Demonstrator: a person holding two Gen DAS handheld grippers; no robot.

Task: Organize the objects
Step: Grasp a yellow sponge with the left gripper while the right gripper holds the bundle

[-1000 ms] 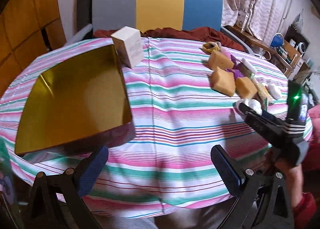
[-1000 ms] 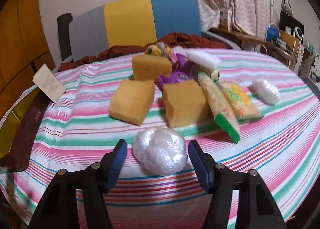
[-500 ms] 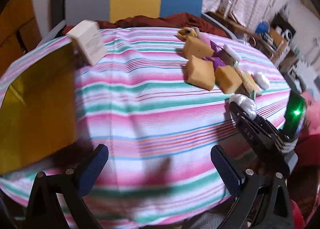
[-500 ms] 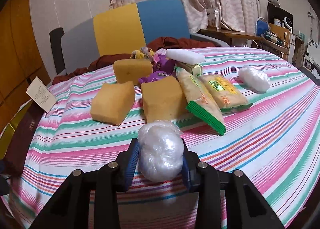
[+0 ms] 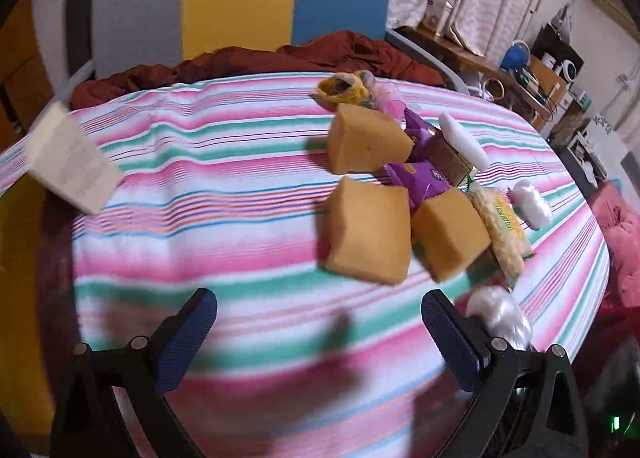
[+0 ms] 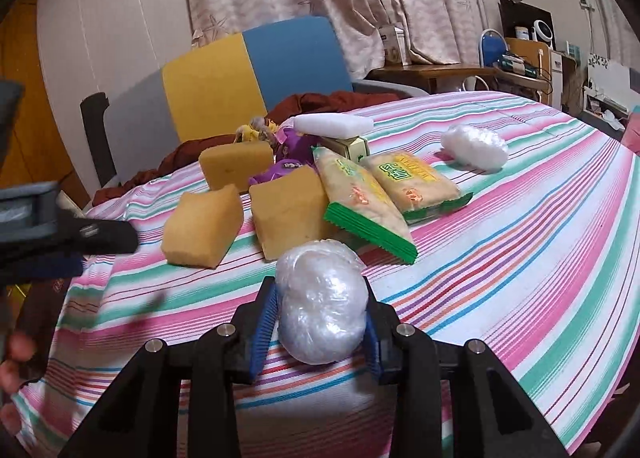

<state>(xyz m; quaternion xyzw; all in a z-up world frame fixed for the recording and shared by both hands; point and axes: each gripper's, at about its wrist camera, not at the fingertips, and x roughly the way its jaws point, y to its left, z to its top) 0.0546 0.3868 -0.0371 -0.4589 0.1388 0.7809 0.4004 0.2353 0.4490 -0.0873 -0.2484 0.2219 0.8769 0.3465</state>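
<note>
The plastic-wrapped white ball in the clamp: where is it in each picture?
Left wrist view: the ball is at lower right, just behind the left gripper's right finger.
Right wrist view: bottom centre, squeezed by the right gripper.
Shared landmark: the nearest sponge.

Warm, fairly dim indoor light falls from above. In the left wrist view motion blur smears the striped tablecloth (image 5: 224, 194) and the white box (image 5: 70, 166); a soft dark shadow lies on the cloth near the bottom edge. The right wrist view is sharper, with glare on the plastic-wrapped ball (image 6: 322, 304). Both views bulge, with black corners.
</note>
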